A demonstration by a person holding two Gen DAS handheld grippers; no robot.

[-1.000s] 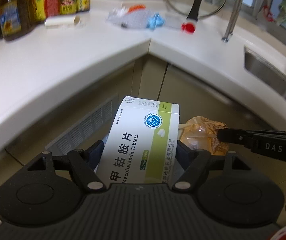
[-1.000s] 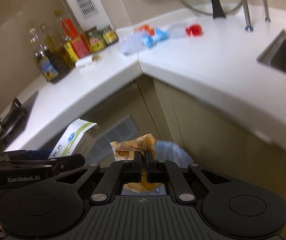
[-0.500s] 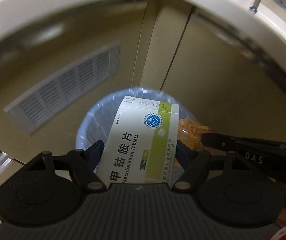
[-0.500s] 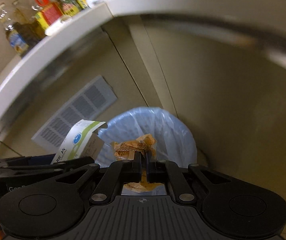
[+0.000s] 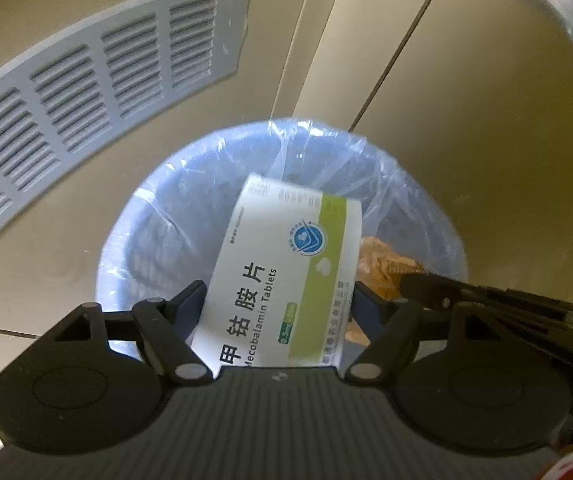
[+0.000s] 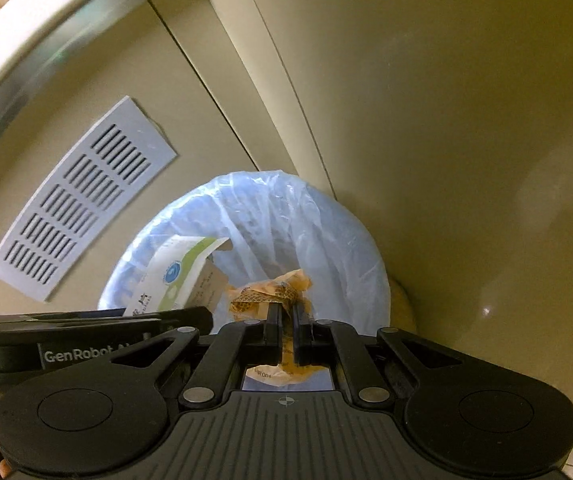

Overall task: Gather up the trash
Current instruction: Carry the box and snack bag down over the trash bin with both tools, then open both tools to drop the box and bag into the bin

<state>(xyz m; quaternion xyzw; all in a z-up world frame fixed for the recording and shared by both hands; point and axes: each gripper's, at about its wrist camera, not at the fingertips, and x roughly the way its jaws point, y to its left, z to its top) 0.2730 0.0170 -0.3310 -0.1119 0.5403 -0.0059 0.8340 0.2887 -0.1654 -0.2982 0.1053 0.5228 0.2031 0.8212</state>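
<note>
Presently: left gripper [image 5: 278, 300] clamps a white-and-green tablet box [image 5: 286, 272] across its width, held over the bin [image 5: 158, 216] lined with a pale blue bag. Right gripper [image 6: 285, 316], jaws pinched tight on an orange wrapper [image 6: 270, 292], sits just beside, above the same bin by beige cabinet doors [image 6: 446, 120].

Held between wide-spread left fingers [image 5: 190, 304]: white-and-green tablet box [image 5: 282, 272], tilted, far end poking beyond the fingertips over the bin [image 5: 158, 216]. Pinched between closed right fingers [image 6: 274, 320]: crumpled orange wrapper [image 6: 270, 296], bunched just past the tips. Stood below both: round bin, lined with a clear bluish bag.
</note>
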